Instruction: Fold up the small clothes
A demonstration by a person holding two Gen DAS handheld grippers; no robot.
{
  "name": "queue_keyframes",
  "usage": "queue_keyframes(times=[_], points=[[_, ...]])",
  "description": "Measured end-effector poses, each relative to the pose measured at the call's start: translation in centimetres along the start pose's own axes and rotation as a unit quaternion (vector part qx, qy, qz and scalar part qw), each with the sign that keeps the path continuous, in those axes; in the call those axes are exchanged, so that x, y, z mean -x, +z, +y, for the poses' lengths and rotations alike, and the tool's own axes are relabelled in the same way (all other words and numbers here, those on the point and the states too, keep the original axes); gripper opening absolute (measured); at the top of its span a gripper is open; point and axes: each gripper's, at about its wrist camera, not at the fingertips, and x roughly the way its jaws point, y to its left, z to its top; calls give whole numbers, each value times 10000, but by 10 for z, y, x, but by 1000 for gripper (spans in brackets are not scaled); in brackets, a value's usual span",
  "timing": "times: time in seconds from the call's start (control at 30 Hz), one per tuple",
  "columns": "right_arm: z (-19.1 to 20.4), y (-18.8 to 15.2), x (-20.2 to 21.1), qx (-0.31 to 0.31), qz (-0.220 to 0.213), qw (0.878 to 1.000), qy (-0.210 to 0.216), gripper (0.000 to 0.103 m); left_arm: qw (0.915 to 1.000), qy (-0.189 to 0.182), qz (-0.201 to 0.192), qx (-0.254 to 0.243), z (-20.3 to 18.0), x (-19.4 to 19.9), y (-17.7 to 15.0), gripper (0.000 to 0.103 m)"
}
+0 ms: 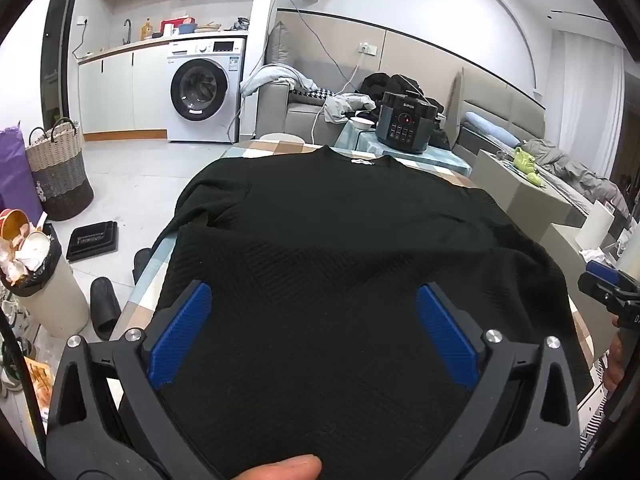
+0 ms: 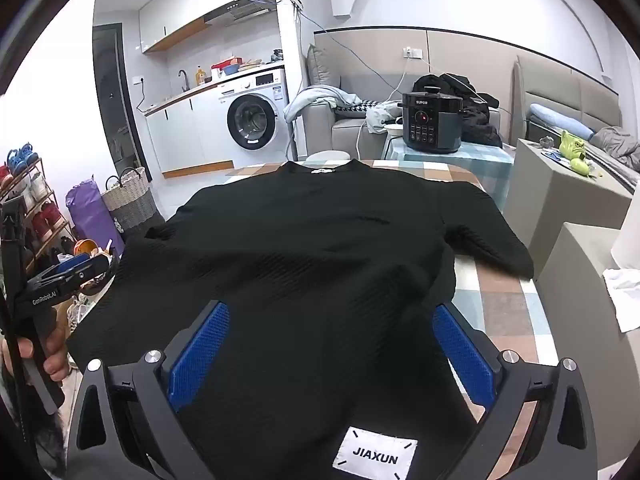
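A black ribbed sweater (image 1: pixel 340 248) is seen spread flat on a table covered with a checked cloth (image 2: pixel 496 304), its neckline turned toward the far edge and its hem toward the cameras. A white label reading "JIAXUN" (image 2: pixel 375 456) is sewn near the hem, and a small white tag (image 1: pixel 359 161) shows inside the collar. One sleeve (image 2: pixel 488 240) is laid out across the cloth toward the table's right edge; the other (image 1: pixel 192 204) is draped over the left edge.

The left gripper (image 1: pixel 314 300) is held over the lower part of the garment, tilted downward, its blue-padded jaws spread wide with nothing clamped between them. The right gripper (image 2: pixel 332 320) is poised likewise over the hem nearer the right side, its jaws also fully parted and holding nothing. A fingertip (image 1: pixel 280 468) is visible at the bottom of the left wrist view. Whether the pads touch the fabric cannot be told.

Behind the table, a black electric pressure cooker (image 2: pixel 430 126) is set on a smaller side table, with a grey sofa (image 1: pixel 296 116) strewn with clothes beyond it. A front-loading washing machine (image 1: pixel 204 88) is fitted under the kitchen counter. On the floor at left, a woven basket (image 1: pixel 60 168) and an overfilled bin (image 1: pixel 36 276) are placed.
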Motion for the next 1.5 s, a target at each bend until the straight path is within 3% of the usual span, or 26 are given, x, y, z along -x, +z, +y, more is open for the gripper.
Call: queue_keyframes(times=[0.03,1.5], points=[[0,0,0,-4,-28,10000,7,103,9998,-52,91,182,2,-1,0,102],[-8,-2,1,-163,18,9999,-31,103,9999,98,81,-44,2,-4,-4,102]])
